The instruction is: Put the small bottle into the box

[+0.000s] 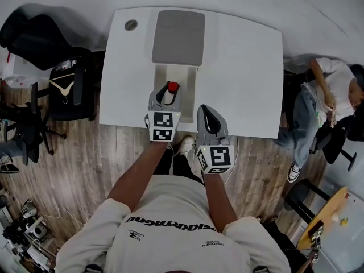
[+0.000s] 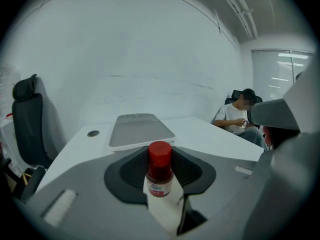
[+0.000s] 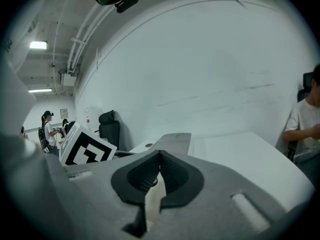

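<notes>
The small bottle (image 1: 172,88), with a red cap and a white label, stands upright between the jaws of my left gripper (image 1: 166,98), which is shut on it. In the left gripper view the bottle (image 2: 160,170) fills the gap between the dark pads (image 2: 125,171). It hangs over the open white box (image 1: 185,75) near the table's front edge. The box's grey lid (image 1: 178,37) lies folded back behind it and shows in the left gripper view as a grey lid (image 2: 140,129). My right gripper (image 1: 209,117) sits just right of the box, shut and holding nothing (image 3: 159,171).
The white table (image 1: 244,67) has a round cable hole (image 1: 131,25) at its far left corner. Black office chairs (image 1: 62,90) stand to the left. A person (image 1: 324,98) sits on a chair at the table's right end. A wooden floor lies below the front edge.
</notes>
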Action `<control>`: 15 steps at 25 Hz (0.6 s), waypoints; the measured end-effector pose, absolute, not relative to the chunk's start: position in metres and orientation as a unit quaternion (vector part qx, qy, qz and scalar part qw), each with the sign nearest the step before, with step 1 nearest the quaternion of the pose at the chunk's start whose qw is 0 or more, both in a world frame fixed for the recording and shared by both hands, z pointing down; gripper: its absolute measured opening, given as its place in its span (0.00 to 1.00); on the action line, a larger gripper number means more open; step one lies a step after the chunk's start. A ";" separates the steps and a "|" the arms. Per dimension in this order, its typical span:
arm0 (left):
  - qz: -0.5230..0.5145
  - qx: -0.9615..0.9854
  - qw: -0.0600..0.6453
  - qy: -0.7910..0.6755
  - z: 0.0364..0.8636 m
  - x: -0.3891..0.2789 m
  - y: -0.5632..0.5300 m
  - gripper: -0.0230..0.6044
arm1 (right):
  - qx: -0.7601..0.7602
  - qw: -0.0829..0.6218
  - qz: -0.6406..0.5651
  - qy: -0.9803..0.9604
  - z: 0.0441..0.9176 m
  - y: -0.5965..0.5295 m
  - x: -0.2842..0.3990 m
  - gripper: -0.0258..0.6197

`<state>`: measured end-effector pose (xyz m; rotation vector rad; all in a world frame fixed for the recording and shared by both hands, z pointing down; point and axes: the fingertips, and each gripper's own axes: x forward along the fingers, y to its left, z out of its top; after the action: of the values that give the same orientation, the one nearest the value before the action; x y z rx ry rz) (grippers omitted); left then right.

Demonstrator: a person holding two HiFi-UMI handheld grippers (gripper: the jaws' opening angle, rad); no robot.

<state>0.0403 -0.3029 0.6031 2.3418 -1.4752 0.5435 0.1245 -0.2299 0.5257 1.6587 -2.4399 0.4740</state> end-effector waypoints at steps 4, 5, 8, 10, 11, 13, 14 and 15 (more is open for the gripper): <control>0.194 0.820 0.159 -0.515 0.608 0.043 -0.307 0.27 | 0.553 0.078 0.160 -0.814 0.527 -0.231 0.124 0.04; 0.195 0.820 0.159 -0.514 0.609 0.043 -0.308 0.27 | 0.553 0.079 0.161 -0.814 0.528 -0.232 0.123 0.04; 0.199 0.820 0.157 -0.513 0.615 0.044 -0.313 0.27 | 0.553 0.079 0.162 -0.813 0.531 -0.235 0.123 0.04; 0.200 0.820 0.158 -0.512 0.618 0.045 -0.314 0.27 | 0.555 0.079 0.162 -0.812 0.533 -0.235 0.124 0.04; 0.200 0.819 0.159 -0.513 0.619 0.045 -0.315 0.27 | 0.555 0.080 0.163 -0.812 0.534 -0.235 0.125 0.04; 0.200 0.819 0.160 -0.514 0.621 0.046 -0.316 0.27 | 0.556 0.082 0.164 -0.811 0.536 -0.236 0.126 0.04; 0.201 0.819 0.160 -0.513 0.622 0.047 -0.317 0.27 | 0.556 0.082 0.164 -0.811 0.536 -0.237 0.127 0.04; 0.202 0.819 0.160 -0.512 0.623 0.048 -0.317 0.27 | 0.557 0.082 0.165 -0.810 0.537 -0.237 0.127 0.04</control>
<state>0.0485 -0.3174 0.6230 2.3415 -1.4630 0.5775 0.1275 -0.2366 0.5366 1.6634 -2.4199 0.4918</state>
